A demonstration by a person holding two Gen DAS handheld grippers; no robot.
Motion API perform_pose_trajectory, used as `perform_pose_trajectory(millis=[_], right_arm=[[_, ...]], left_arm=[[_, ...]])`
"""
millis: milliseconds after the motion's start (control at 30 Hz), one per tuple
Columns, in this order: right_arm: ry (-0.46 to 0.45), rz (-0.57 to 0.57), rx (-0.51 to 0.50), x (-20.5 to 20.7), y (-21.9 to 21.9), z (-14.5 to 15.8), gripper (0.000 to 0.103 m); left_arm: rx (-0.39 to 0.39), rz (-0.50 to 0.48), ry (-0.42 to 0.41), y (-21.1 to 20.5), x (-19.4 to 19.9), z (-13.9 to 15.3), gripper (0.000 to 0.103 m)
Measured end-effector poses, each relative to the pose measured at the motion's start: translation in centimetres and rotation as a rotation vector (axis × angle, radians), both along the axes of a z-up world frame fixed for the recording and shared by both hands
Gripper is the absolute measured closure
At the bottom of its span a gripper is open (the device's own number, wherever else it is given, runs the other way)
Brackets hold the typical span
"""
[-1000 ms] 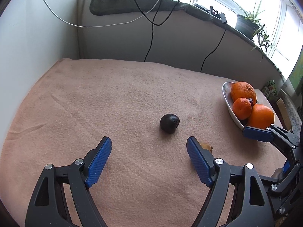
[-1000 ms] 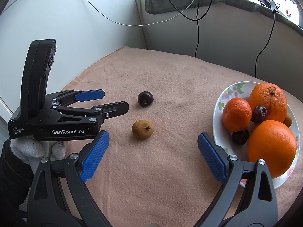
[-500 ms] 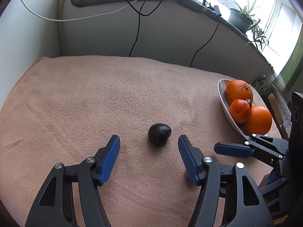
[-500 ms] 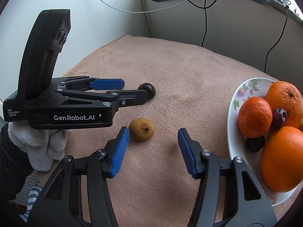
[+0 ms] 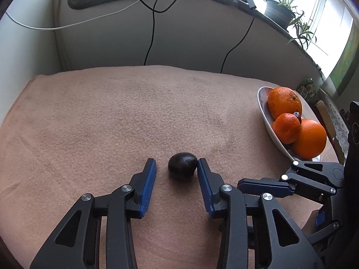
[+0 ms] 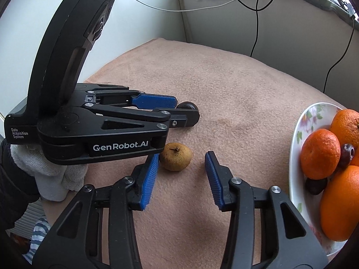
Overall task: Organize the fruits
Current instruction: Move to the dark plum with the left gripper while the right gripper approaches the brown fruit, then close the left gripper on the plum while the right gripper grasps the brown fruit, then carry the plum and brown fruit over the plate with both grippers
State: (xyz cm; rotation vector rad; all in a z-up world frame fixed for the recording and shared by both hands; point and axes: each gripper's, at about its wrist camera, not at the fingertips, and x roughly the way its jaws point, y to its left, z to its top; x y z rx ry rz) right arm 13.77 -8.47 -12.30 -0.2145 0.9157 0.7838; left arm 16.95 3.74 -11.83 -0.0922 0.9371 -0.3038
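A dark plum [image 5: 182, 166] lies on the pink towel between the blue pads of my left gripper [image 5: 176, 168]; the right pad touches it, the left pad stands slightly off. The jaws are partly closed, not clamped. In the right wrist view the plum [image 6: 188, 106] peeks past the left gripper's fingers. A small brown-yellow fruit [image 6: 176, 159] lies on the towel between the pads of my open right gripper [image 6: 182, 160], close to the left pad. A white flowered plate [image 6: 298, 134] at the right holds oranges [image 6: 319, 153] and dark plums [image 6: 346, 152].
The plate with oranges also shows at the right in the left wrist view [image 5: 263, 109]. Cables hang down the grey wall [image 5: 152, 33] behind the towel [image 5: 112, 123]. A potted plant [image 5: 282, 13] stands on the sill. My left gripper's body [image 6: 89, 123] crowds the right gripper's left side.
Both grippers moved forward and down and narrowed their jaws. The left now brackets the dark plum; the right now brackets the brown-yellow fruit.
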Motion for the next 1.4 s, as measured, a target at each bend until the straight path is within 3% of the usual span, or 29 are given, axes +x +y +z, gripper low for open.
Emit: perform_pose_trajectory(millis=[200, 767, 1400], right_arm=[[-0.003, 0.032, -0.001, -0.4, 0.5, -0.1, 0.072], [-0.084, -0.038, 0.024, -1.9, -2.8, 2.7, 0.073], [-0.213, -0.232, 0.088, -2.6, -12.3, 7.9, 0.073]], left_arm=[[-0.007, -0.018, -0.004, -0.4, 0.2, 0.0, 0.078], [-0.046, 0.001, -0.062, -0.2, -1.6, 2.0, 0.079], [-0.091, -0.064, -0.177, -4.8, -3.2, 6.4, 0.079]])
